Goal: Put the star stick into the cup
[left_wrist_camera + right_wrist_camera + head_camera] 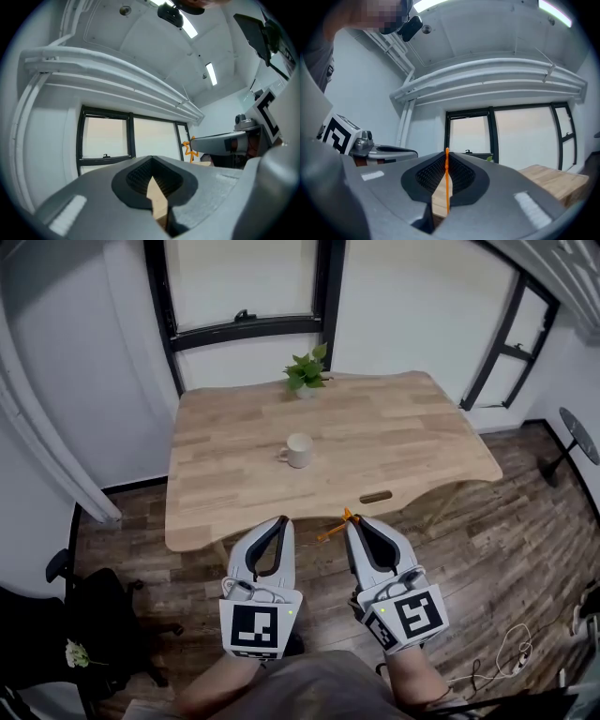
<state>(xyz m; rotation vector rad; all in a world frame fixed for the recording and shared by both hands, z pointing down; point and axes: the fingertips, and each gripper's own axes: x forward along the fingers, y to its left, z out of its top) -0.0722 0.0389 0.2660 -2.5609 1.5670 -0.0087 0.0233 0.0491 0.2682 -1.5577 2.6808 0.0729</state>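
A white cup (pixel 299 450) stands near the middle of the wooden table (pixel 412 442), handle to the left. My right gripper (pixel 352 522) is shut on the orange star stick (pixel 335 528), held in front of the table's near edge; the stick juts out to the left from the jaw tips. In the right gripper view the stick (pixel 446 180) runs as a thin orange line between the closed jaws. Its star end (pixel 189 147) shows in the left gripper view at the right. My left gripper (pixel 281 521) is shut with nothing in it, beside the right one.
A small green plant (pixel 307 370) sits at the table's far edge by the window. A slot (pixel 375 497) is cut in the table near its front edge. A black chair (pixel 103 615) stands at the lower left on the wood floor.
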